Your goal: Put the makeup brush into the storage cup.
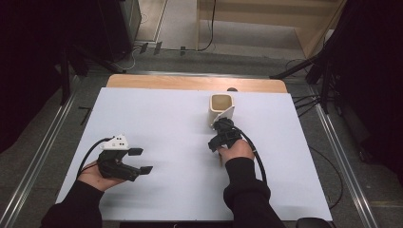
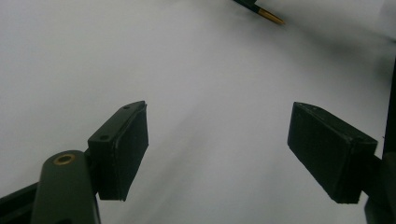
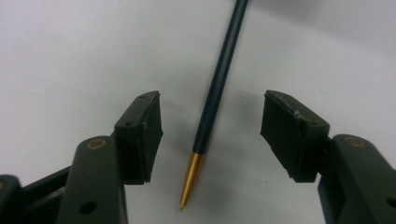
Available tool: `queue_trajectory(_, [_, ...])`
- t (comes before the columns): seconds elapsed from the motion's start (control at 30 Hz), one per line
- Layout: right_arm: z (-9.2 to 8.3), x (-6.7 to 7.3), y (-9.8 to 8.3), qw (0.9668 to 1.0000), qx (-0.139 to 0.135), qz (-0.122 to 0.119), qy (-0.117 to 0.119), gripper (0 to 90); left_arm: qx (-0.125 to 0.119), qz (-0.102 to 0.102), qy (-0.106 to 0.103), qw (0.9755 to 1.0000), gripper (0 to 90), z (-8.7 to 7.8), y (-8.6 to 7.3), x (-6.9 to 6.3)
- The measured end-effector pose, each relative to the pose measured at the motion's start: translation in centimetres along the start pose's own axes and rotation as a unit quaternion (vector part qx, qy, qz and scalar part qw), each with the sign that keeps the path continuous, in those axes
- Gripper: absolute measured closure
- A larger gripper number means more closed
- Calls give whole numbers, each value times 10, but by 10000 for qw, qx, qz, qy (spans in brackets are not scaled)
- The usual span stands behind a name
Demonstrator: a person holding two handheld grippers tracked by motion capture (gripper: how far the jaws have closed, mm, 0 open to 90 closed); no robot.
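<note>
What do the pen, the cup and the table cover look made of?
Pen: dark barrel with a smooth sheen, plastic or lacquered metal; gold tip, bright and reflective, probably metal. It lies between the open jaws of the right hand-held gripper, untouched.
Cup: cream, matte, thick squarish walls; ceramic or plastic, cannot tell which.
Table cover: white, matte, flat sheet; paper or plastic film.

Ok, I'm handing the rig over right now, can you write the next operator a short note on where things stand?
Left gripper: open, idle over the white table, nothing between its jaws.
Right gripper: jaws open on either side of the dark pen with a gold tip, pads not yet touching it.
The pen lies flat on the table, the beige cup stands just beyond the right gripper.
Done: right gripper lined up on the pen.
Left: close, lift, probably place the pen in the cup.
</note>
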State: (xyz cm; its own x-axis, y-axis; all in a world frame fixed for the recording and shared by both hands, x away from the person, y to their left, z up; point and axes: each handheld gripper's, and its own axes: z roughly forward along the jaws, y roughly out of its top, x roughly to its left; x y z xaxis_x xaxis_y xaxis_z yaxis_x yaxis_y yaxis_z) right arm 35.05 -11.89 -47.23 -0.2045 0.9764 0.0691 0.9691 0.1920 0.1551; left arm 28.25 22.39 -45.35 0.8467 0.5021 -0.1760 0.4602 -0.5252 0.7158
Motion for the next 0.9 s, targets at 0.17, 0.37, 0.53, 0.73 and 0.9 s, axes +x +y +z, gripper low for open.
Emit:
queue_trajectory(0.17, [3, 1, 0, 10000, 22, 22, -25, 443, 4, 2, 0, 10000, 211, 0, 0, 0])
queue_trajectory(0.37, [10, 3, 0, 9999, 103, 0, -127, 501, 14, 9, -1, 10000, 211, 0, 0, 0])
queue_trajectory(0.53, [11, 5, -1, 9997, 87, -54, -228, 525, 20, 13, 0, 10000, 211, 0, 0, 0])
queue_trajectory(0.73, [11, 6, -1, 9996, 105, -79, -264, 602, 17, 7, 1, 10000, 211, 0, 0, 0])
queue_trajectory(0.9, [10, 5, -1, 9996, 166, -45, -216, 722, 22, 12, 2, 10000, 211, 0, 0, 0])
